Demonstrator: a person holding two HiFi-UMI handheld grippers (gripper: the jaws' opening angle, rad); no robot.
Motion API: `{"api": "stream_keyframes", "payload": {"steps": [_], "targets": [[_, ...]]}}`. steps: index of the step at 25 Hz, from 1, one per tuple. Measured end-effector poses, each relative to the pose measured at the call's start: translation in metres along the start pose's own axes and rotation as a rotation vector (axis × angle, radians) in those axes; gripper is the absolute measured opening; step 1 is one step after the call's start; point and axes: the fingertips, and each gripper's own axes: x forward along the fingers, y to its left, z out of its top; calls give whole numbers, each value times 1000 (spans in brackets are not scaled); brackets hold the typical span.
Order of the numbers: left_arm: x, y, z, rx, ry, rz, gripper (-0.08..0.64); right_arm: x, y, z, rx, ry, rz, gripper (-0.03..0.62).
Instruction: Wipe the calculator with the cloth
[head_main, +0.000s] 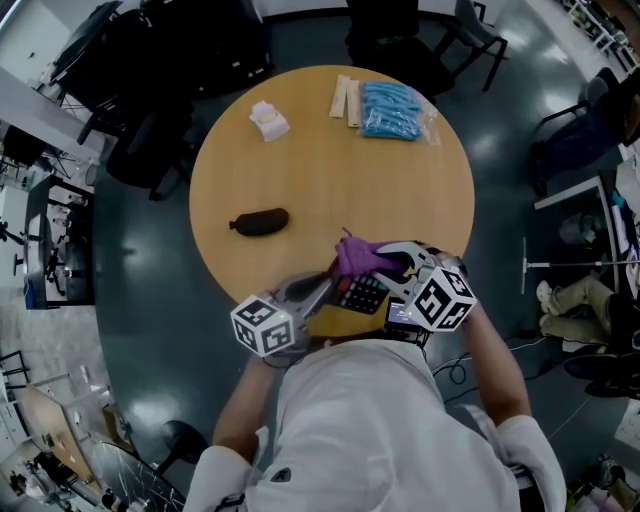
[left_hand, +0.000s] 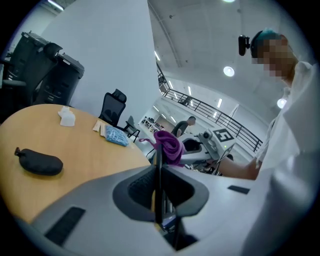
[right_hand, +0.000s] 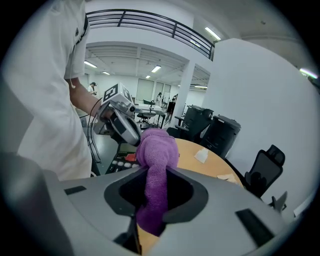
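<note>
- left gripper (head_main: 322, 290) — jaws clamped on the thin edge of the calculator (head_main: 362, 293), at the near rim of the table (head_main: 330, 160)
- right gripper (head_main: 385, 262) — closed on the purple cloth (head_main: 355, 255), bunched over the calculator's far end, same near rim
- black pouch (head_main: 262, 222) on the table, well apart

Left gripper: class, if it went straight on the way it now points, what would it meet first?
Most likely the purple cloth, bunched straight ahead of its jaws and clamped in the right gripper. The left gripper itself grips the calculator; the gap to the cloth is unclear.
</note>
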Motion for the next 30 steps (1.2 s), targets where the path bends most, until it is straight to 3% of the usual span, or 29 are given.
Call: {"api": "stream_keyframes", "payload": {"steps": [15,18,20,23,26,30], "targets": [[-12,20,0,-43,-24,45,43,-16,22,-65,117,93,-32,87],[-16,27,2,-4,-25,94,43,-22,21,-74,156,95,-55,87],[-18,29,3,123,13,152,43,-27,15,-76,193,75,-81,87],[-14,24,1,438,124,238,43,-31,6,-74,219,53,-107,87],[-6,15,-2,688,180,262,43,-30,2,-67,220,34,-109,87],[9,-5,-21,1173,300,232,43,-25,4,-58,215,2,-82,87]]}}
